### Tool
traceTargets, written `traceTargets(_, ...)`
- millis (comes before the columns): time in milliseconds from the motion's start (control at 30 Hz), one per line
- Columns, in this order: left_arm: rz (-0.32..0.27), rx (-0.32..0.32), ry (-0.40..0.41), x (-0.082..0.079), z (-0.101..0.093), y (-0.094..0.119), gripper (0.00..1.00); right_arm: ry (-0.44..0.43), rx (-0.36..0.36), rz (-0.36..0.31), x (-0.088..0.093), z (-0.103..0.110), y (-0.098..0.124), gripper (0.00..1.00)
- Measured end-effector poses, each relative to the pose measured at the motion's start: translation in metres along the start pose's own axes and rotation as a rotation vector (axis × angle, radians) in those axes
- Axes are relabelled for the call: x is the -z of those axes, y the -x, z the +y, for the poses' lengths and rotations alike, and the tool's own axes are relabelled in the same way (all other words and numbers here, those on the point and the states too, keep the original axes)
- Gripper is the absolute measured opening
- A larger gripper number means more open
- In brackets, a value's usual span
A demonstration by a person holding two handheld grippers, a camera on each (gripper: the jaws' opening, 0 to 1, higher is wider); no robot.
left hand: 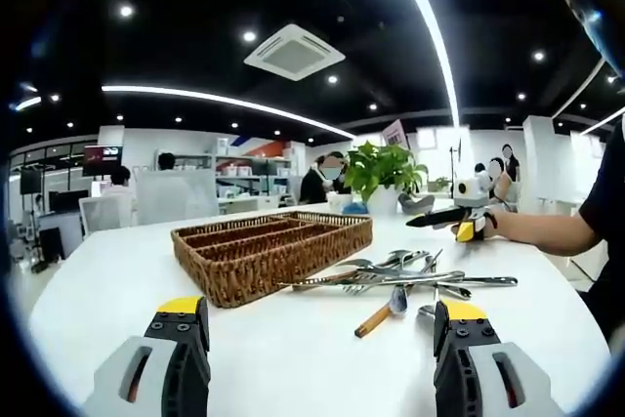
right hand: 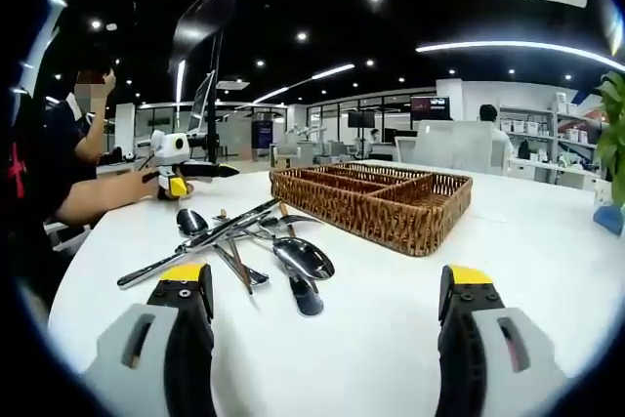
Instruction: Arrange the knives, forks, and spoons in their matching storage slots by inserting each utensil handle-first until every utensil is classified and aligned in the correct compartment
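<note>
**Nothing sorted yet — both tongs empty above the table**

Your left gripper (left hand: 319, 339) has its jaws spread wide with nothing between them, and your right gripper (right hand: 327, 314) is the same: wide apart, empty. Both hang low over the white table (left hand: 117, 310), facing the work from opposite sides.

The utensil pile (left hand: 410, 275) lies loose on the tabletop just beside the wicker tray (left hand: 269, 246) — spoons, forks and at least one wooden-handled piece crossed over each other. In the right gripper view the nearest spoon (right hand: 303, 258) lies bowl toward you. The tray's long compartments look empty, so I judge the task at its start.

Because the pieces overlap, you will likely want an outer one first.
</note>
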State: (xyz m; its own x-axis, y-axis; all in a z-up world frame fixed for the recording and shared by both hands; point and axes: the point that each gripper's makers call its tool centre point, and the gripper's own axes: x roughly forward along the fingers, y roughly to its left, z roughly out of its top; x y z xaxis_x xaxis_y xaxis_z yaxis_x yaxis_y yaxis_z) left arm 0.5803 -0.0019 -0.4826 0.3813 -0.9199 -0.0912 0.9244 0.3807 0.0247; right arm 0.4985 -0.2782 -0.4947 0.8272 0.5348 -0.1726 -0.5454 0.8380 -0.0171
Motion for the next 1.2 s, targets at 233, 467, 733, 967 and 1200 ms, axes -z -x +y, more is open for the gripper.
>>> traceTargets(233, 0.001, 0.0, -0.001, 0.0, -0.001, 0.0, 1.0, 0.0, -0.001, 0.0, 0.0, -0.0002, 0.0, 0.99)
traceTargets(467, 0.005, 0.001, -0.004, 0.0003, -0.0022, -0.0001, 1.0, 0.001, 0.0, 0.002, 0.0002, -0.0003, 0.0, 0.99)
traceTargets(733, 0.013, 0.001, -0.004, 0.0014, -0.0023, -0.0008, 1.0, 0.01, 0.004, 0.009, 0.0015, -0.0014, 0.0, 0.99)
traceTargets(967, 0.014, 0.001, -0.004, 0.0014, -0.002, -0.0009, 1.0, 0.012, 0.003, 0.012, 0.0021, -0.0021, -0.0004, 0.99)
traceTargets(1200, 0.014, 0.002, -0.005, 0.0014, -0.0018, -0.001, 1.0, 0.013, 0.004, 0.014, 0.0025, -0.0021, -0.0006, 0.98)
